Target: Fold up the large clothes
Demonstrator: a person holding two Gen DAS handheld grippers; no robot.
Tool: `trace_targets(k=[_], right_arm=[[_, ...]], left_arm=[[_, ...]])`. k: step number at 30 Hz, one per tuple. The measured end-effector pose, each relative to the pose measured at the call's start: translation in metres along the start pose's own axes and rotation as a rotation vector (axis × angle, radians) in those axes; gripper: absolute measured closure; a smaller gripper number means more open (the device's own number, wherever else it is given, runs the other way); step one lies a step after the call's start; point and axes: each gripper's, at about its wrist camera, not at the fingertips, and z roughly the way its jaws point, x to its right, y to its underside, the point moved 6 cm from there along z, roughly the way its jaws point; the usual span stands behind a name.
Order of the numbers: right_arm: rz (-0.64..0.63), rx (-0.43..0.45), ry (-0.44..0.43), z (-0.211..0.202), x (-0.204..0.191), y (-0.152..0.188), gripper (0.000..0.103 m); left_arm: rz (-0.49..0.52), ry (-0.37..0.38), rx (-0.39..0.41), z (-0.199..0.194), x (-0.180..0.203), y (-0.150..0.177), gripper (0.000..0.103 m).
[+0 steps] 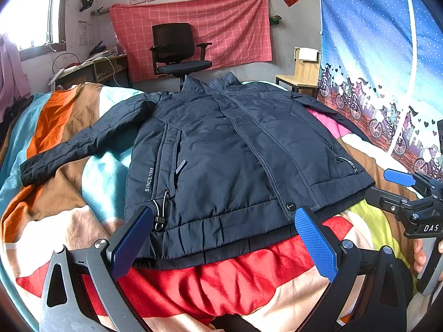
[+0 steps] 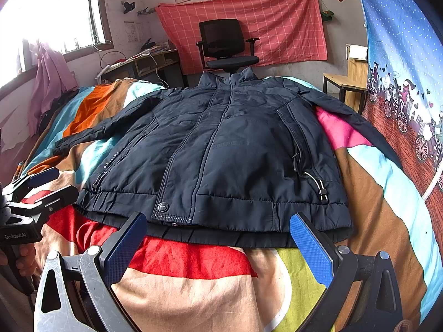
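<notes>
My left gripper [image 1: 225, 243] hangs with its blue pads spread wide, holding nothing, just short of the jacket's hem. My right gripper [image 2: 218, 246] is spread wide too and empty, also at the hem. The dark jacket [image 1: 221, 149] lies flat, front up and zipped, on the striped blanket [image 1: 63, 193], collar at the far end, one sleeve stretched out to the left. Behind it stands an office chair [image 1: 177, 52].
</notes>
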Motion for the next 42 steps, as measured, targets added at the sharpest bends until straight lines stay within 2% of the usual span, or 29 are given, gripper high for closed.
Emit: trace_targets(k=[42], right_arm=[[-0.002,0.000,0.001,0.0006,-0.0006,0.0009,0.000]], left_arm=[[0.001,-0.002,0.002,-0.0006,0.0026,-0.0012,0.003]])
